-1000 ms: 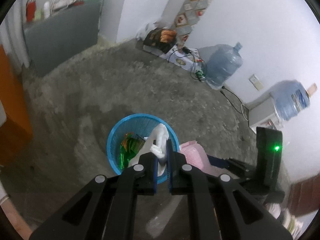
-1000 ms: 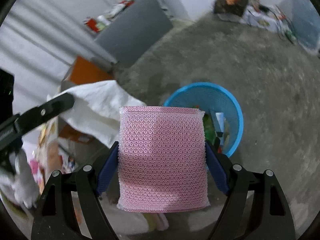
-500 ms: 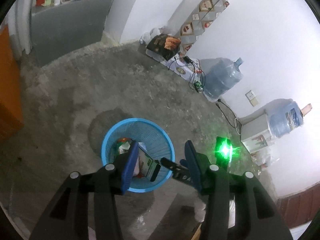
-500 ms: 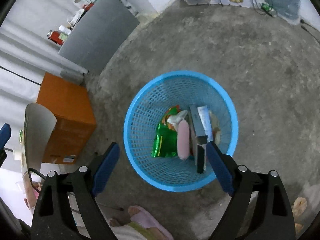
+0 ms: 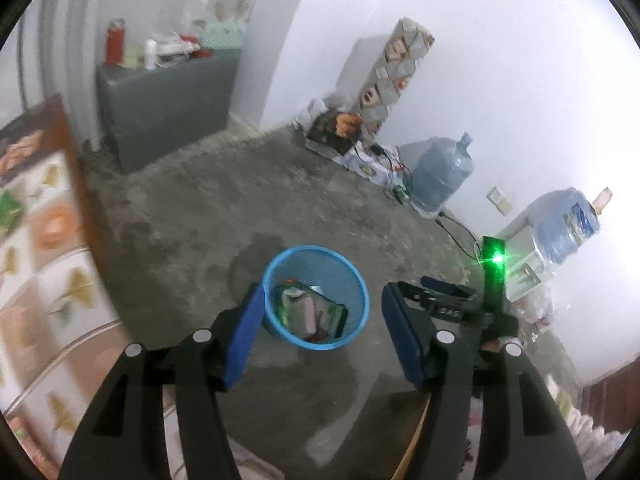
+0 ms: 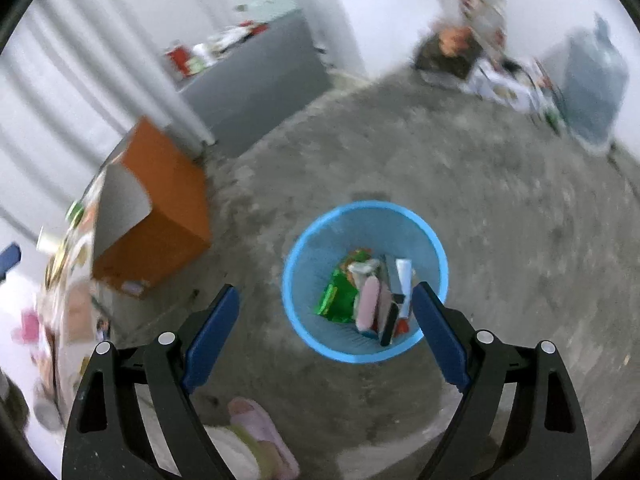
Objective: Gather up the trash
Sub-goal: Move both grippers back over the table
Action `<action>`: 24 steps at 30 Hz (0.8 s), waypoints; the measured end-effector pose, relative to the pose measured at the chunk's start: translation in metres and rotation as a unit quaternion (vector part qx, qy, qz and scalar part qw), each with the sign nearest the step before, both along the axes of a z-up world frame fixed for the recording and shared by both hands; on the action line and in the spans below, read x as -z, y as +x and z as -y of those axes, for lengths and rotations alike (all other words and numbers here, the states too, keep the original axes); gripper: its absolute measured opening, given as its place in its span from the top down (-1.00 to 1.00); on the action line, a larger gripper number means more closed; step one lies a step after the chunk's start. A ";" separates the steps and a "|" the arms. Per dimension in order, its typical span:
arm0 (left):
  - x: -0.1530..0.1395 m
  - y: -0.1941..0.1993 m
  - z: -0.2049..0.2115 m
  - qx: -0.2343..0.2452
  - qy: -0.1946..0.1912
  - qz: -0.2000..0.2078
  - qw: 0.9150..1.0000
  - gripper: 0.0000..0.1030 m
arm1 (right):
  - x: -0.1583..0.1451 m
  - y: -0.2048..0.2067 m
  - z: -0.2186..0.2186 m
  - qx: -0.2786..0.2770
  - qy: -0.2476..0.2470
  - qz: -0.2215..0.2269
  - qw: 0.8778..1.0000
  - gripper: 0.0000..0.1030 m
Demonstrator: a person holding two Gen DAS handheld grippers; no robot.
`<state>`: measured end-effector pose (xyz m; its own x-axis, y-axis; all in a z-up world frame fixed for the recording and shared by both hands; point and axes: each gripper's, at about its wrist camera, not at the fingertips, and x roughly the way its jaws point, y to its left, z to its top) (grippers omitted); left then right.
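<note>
A blue mesh waste basket (image 5: 276,276) (image 6: 304,248) stands on the concrete floor below both grippers. Inside it lie a green wrapper (image 6: 334,294), a pink foam piece (image 6: 368,300), a dark box and other scraps. My left gripper (image 5: 322,304) hangs well above the basket with its jaws still opening and nothing between them. My right gripper (image 6: 326,300) is open wide above the basket's near rim, empty. The right gripper's body with a green light (image 5: 496,258) shows at the right of the left wrist view.
An orange box (image 6: 160,204) sits left of the basket, beside a patterned tabletop edge (image 5: 36,280). A grey cabinet (image 5: 168,96) stands at the back wall. Water jugs (image 5: 442,176) and cables lie along the right wall. A foot in a pink slipper (image 6: 260,432) is near me.
The left gripper let a white crumpled piece go and the right let the pink foam go into the basket. Both jaws opened and both hands rose away from the basket.
</note>
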<state>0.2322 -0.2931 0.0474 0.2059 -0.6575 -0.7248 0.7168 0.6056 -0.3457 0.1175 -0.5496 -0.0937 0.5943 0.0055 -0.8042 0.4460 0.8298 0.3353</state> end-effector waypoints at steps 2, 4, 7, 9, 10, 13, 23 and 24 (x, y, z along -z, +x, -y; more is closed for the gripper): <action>-0.011 -0.001 -0.026 -0.016 -0.006 0.006 1.000 -0.23 | -0.021 0.001 -0.018 -0.033 -0.016 0.014 0.999 -0.63; -0.024 -0.001 -0.065 -0.044 -0.014 0.011 0.999 -0.26 | -0.035 0.003 -0.033 -0.058 -0.025 0.024 0.998 -0.63; -0.037 -0.001 -0.115 -0.085 -0.027 0.016 0.996 -0.28 | -0.059 0.007 -0.061 -0.099 -0.040 0.038 0.994 -0.63; -0.044 -0.002 -0.151 -0.116 -0.036 0.024 0.992 -0.28 | -0.073 0.012 -0.082 -0.126 -0.047 0.044 0.990 -0.63; -0.047 -0.002 -0.169 -0.130 -0.041 0.026 0.990 -0.28 | -0.080 0.016 -0.095 -0.141 -0.050 0.047 0.988 -0.63; -0.052 0.000 -0.224 -0.176 -0.054 0.030 0.982 -0.28 | -0.097 0.023 -0.123 -0.175 -0.057 0.054 0.982 -0.63; -0.037 0.007 -0.382 -0.303 -0.099 0.003 0.948 -0.29 | -0.126 0.074 -0.235 -0.288 -0.052 0.053 0.955 -0.64; -0.035 0.010 -0.390 -0.310 -0.103 -0.001 0.945 -0.29 | -0.125 0.081 -0.246 -0.296 -0.044 0.051 0.953 -0.64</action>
